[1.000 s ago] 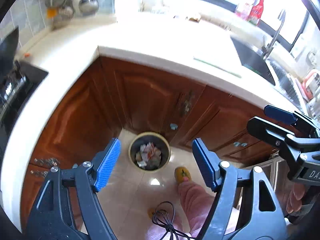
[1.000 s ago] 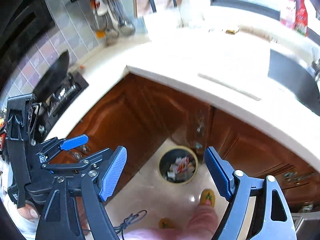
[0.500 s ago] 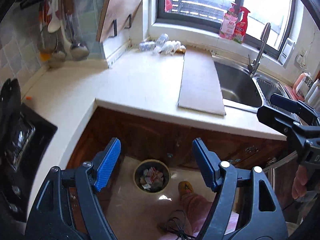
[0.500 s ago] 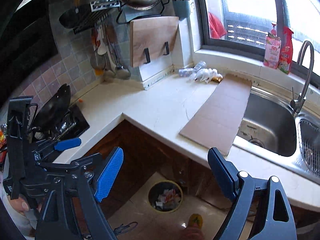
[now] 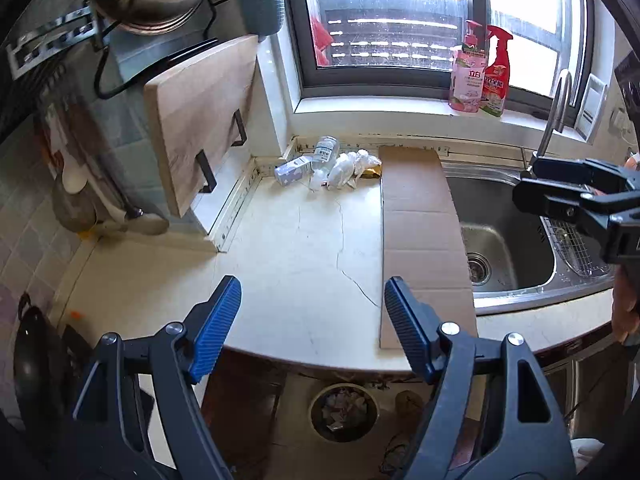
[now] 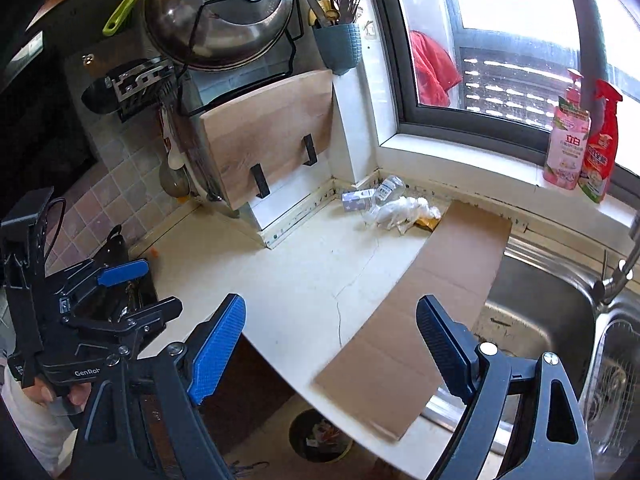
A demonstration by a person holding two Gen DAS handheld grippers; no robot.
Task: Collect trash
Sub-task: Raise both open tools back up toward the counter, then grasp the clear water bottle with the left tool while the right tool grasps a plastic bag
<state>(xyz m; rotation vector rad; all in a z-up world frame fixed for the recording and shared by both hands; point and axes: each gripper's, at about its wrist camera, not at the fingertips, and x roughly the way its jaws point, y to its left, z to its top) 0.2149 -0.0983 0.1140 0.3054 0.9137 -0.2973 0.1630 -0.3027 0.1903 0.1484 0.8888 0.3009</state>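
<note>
Trash lies at the counter's back corner: a small purple-white carton, a clear plastic bottle, crumpled white plastic and a yellow wrapper. A flat cardboard sheet lies on the counter beside the sink. A round trash bin with rubbish stands on the floor below. My left gripper is open and empty above the counter's front edge. My right gripper is open and empty, also near the front edge.
A steel sink with faucet is to the right. A wooden cutting board hangs on the left wall, under a pot lid. Two detergent bottles stand on the windowsill. A wok sits at left.
Both grippers have tilted up from the floor bin toward the counter's back corner. The trash pile and cardboard now fill the views. Both stay open.
</note>
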